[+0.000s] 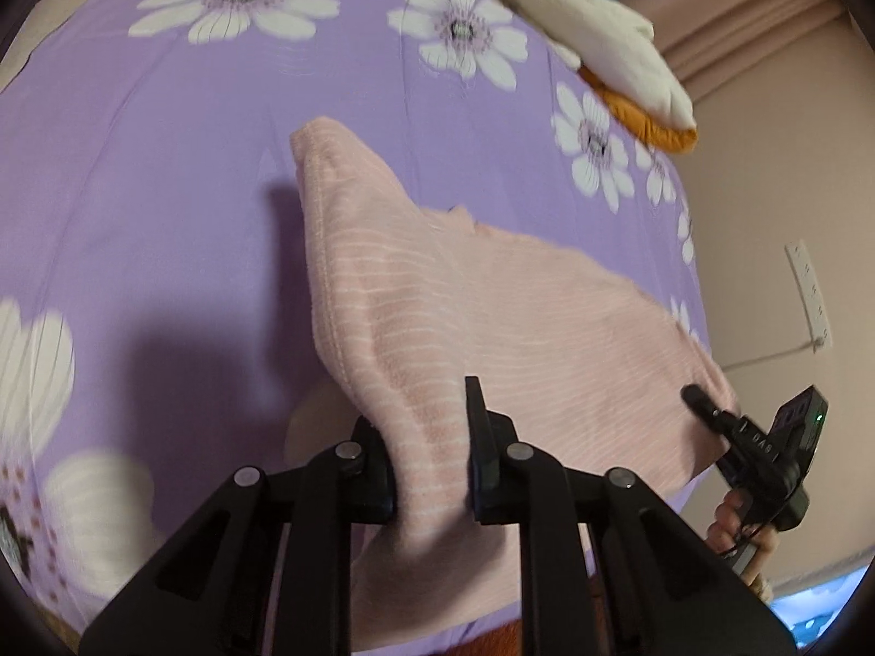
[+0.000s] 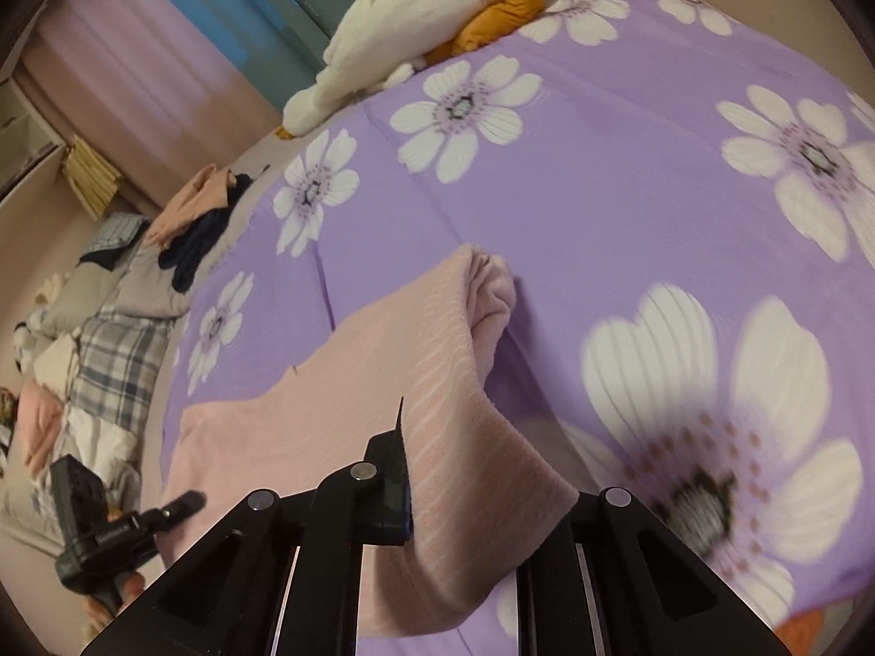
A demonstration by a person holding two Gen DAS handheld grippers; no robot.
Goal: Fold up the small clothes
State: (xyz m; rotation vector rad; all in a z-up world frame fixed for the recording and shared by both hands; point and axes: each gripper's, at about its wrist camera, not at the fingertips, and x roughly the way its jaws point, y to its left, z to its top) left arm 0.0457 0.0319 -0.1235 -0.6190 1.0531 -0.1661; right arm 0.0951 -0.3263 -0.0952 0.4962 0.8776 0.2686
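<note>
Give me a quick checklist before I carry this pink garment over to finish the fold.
1. Left gripper shut on the pink garment: ok, cloth is pinched between its fingers.
2. Right gripper shut on the same garment: ok by the look of it, though cloth hides one finger.
3. Garment lifted off the purple floral sheet: partly; the held edge is raised, the far part lies on the sheet.
4. Landing area free: ok, bare sheet lies ahead of the garment in the right wrist view.
5. White and orange bundle out of the way: ok, it lies at the far edge.
6. Edges aligned: cannot tell.
</note>
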